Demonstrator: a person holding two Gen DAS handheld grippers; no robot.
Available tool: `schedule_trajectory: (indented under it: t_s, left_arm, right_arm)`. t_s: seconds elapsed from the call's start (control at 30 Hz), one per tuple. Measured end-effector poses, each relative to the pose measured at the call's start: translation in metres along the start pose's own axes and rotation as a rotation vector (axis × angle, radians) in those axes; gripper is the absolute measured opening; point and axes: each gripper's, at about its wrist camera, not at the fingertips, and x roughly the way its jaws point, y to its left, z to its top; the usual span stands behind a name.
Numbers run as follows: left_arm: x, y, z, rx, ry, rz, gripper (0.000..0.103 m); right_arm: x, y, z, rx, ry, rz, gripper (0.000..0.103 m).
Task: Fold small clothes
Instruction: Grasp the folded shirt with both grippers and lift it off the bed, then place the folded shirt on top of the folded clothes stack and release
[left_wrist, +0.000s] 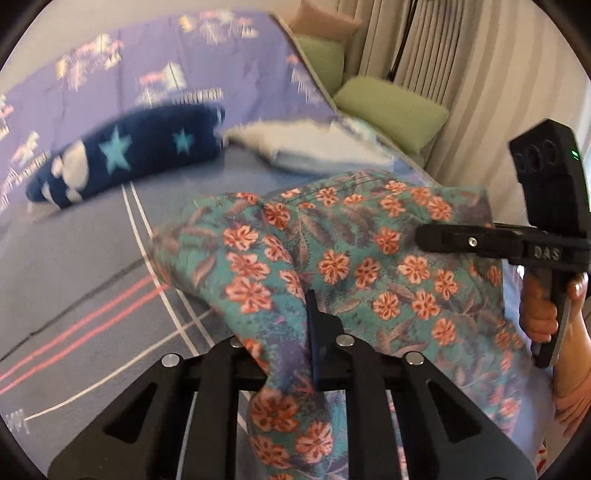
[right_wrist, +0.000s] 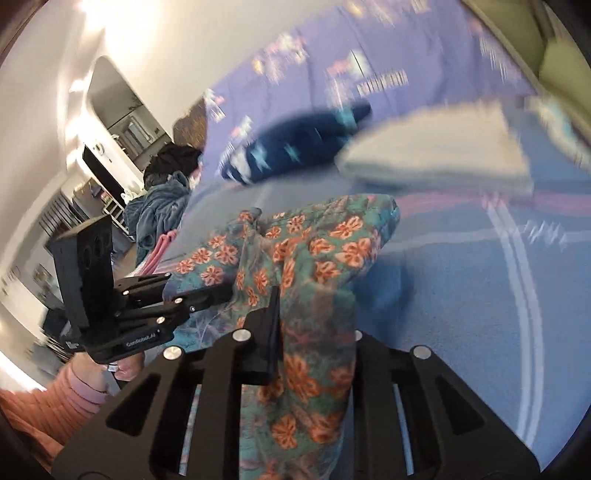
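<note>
Floral cloth (left_wrist: 332, 258): soft, crumpled | your left gripper (left_wrist: 295, 332) clamps it | your right gripper (right_wrist: 295, 325) clamps it too

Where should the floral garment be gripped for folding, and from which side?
At two spots along one edge, one per tool, coming from the near side. The floral garment already hangs pinched that way: left tool and right tool are each shut on its cloth, so it drapes between them above the bed.
</note>
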Motion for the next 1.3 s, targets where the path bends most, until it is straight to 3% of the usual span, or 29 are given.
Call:
schedule_trajectory:
  t_s: [0.23, 0.4, 0.57, 0.67, 0.8, 0.97, 1.1, 1.17, 1.2, 1.23, 1.27, 1.3]
  left_arm:
    - [-0.083, -0.048, 0.037, 0.105, -0.226, 0.025, 0.013]
    - [-0.115, -0.081, 0.106, 0.208, -0.333, 0.067, 0.013]
    - [-0.127, -0.105, 0.179, 0.290, -0.421, 0.151, 0.013]
    - [-0.117, -0.113, 0.215, 0.314, -0.439, 0.192, 0.013]
    - [-0.082, -0.112, 0.251, 0.314, -0.404, 0.225, 0.013]
    - [-0.039, -0.110, 0.266, 0.339, -0.351, 0.273, 0.014]
    - [0.017, -0.095, 0.282, 0.342, -0.302, 0.303, 0.014]
    - [0.046, -0.083, 0.288, 0.325, -0.295, 0.338, 0.025]
    - [0.064, -0.077, 0.291, 0.310, -0.289, 0.362, 0.031]
    - [0.091, -0.066, 0.294, 0.299, -0.278, 0.422, 0.058]
    - [0.116, -0.057, 0.293, 0.302, -0.257, 0.515, 0.090]
    - [0.143, -0.047, 0.288, 0.313, -0.219, 0.630, 0.095]
  right_arm:
    - [-0.095, 0.051, 0.019, -0.123, -0.243, -0.115, 0.016]
    - [-0.150, 0.057, 0.073, -0.132, -0.394, -0.192, 0.016]
    - [-0.171, 0.054, 0.135, -0.182, -0.488, -0.300, 0.016]
    - [-0.167, 0.035, 0.164, -0.145, -0.498, -0.315, 0.016]
    - [-0.144, 0.009, 0.187, -0.101, -0.483, -0.339, 0.016]
    - [-0.096, -0.031, 0.206, -0.055, -0.433, -0.358, 0.016]
    - [-0.044, -0.077, 0.224, -0.012, -0.395, -0.379, 0.016]
    - [-0.005, -0.104, 0.232, -0.013, -0.384, -0.462, 0.022]
    - [0.010, -0.113, 0.231, 0.003, -0.372, -0.537, 0.046]
    - [0.032, -0.132, 0.230, 0.050, -0.348, -0.644, 0.077]
    - [0.044, -0.145, 0.227, 0.084, -0.327, -0.691, 0.078]
    - [0.060, -0.164, 0.219, 0.130, -0.283, -0.721, 0.076]
